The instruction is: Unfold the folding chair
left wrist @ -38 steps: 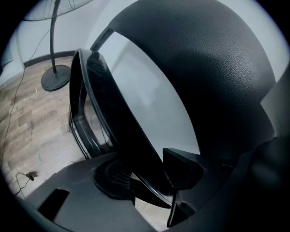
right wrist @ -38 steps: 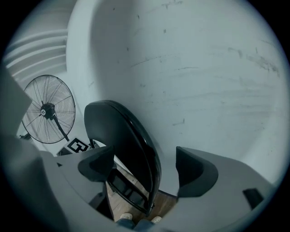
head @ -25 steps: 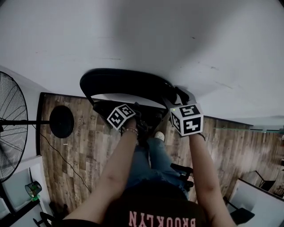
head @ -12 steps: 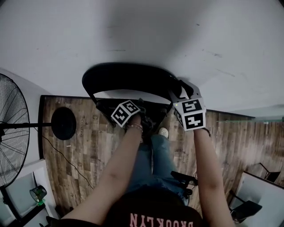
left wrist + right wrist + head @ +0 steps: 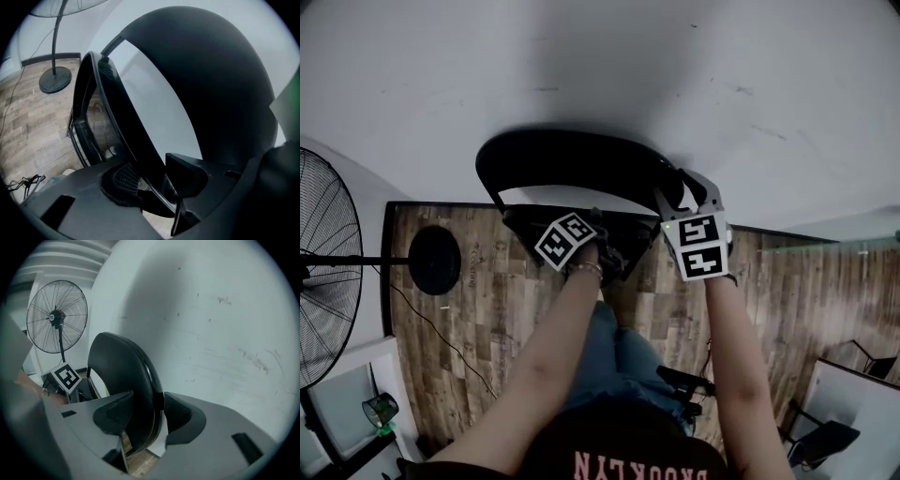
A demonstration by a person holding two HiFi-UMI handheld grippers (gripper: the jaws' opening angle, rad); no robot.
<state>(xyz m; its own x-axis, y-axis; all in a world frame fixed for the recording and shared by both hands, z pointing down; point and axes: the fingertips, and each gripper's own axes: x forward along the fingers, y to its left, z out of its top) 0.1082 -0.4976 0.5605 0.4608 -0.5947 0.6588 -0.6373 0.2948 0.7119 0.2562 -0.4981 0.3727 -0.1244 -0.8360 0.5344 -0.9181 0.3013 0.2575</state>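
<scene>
**Head view.** The folding chair (image 5: 581, 164) stands ahead of both arms, close against the white wall (image 5: 694, 75). Its black backrest (image 5: 534, 157) has its long axis running left to right. The seat (image 5: 628, 232) hangs just below the backrest, on the person's side and close up against it, so the chair looks not yet opened. The left tongs (image 5: 572, 234) sit at the seat, under the backrest's middle. The right tongs (image 5: 682, 193) are at the backrest's right end. The left hand is therefore nearer the part that has to swing. The coming move probably depends on drawing the seat away from the backrest while the right hand steadies it.

**Left gripper view.** The backrest arches above and to the right. A dark seat rim (image 5: 136, 136) runs slantwise down between the pads (image 5: 123, 180). The jaws are narrowly set and have just been closing. They appear clamped on that rim, with little gap showing.

**Right gripper view.** The backrest stands on edge, and its padded side rim passes between the pads (image 5: 180, 414). These jaws have also just been closing and are part-way apart. They grip the backrest, with one pad on its front face and the other behind.
</scene>
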